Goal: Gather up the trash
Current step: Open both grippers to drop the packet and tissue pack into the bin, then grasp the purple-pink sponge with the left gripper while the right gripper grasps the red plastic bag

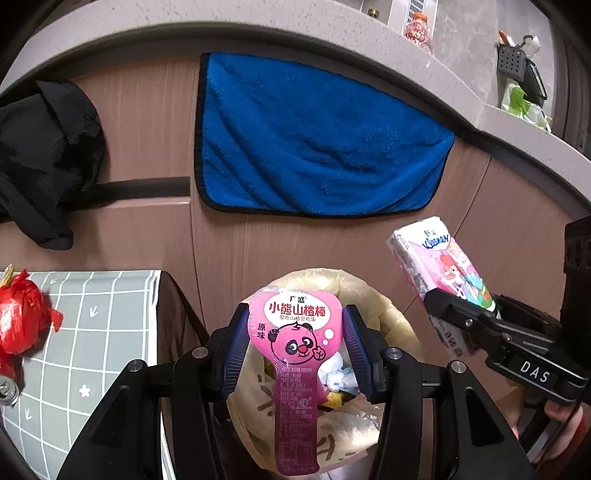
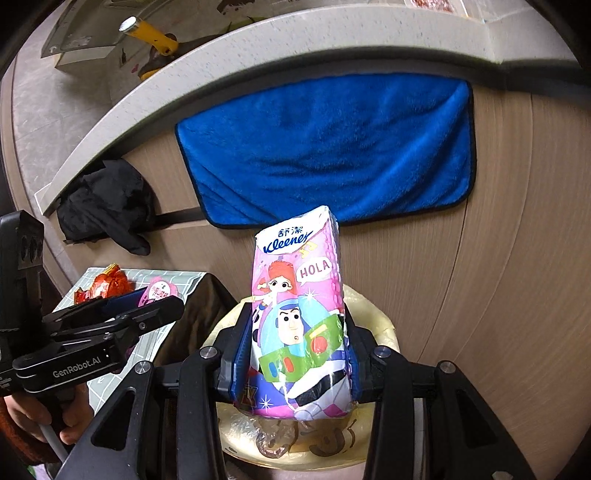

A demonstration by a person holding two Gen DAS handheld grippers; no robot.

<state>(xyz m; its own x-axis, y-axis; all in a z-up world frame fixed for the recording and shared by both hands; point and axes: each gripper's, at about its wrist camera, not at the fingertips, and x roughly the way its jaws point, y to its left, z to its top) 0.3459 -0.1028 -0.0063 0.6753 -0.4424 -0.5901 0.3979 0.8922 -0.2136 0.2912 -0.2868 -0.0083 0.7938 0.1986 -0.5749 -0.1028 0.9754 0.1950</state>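
Two grippers are each clamped on one item above a lined trash bin (image 1: 384,314).

1. Left gripper (image 1: 295,343): the blue finger pads (image 1: 236,343) press both sides of a pink hawthorn-stick snack wrapper (image 1: 291,354). The wrapper has a heart-shaped top with a panda face and a narrow printed tail that hangs down between the fingers. It is held directly over the bin opening.

2. Right gripper (image 2: 295,354): the jaws are closed on the lower half of a Kleenex tissue pack (image 2: 299,314) printed with cartoon figures and the word "HOLA". The pack stands nearly upright, with its top end clear of the fingers. It sits above the bin's near rim (image 2: 373,306).

3. Bin: a pale yellowish bag lines it. In the left wrist view, crumpled white and blue paper (image 1: 340,373) lies inside.

4. Surroundings: a low table with a grey grid-pattern cover (image 1: 96,332) stands just beside the bin, on its left. A crumpled red foil wrapper (image 1: 22,321) lies on it. A blue towel (image 1: 314,147) hangs on the cabinet front behind the bin, and a black cloth (image 1: 44,158) hangs to its left, under the stone countertop (image 1: 147,26).
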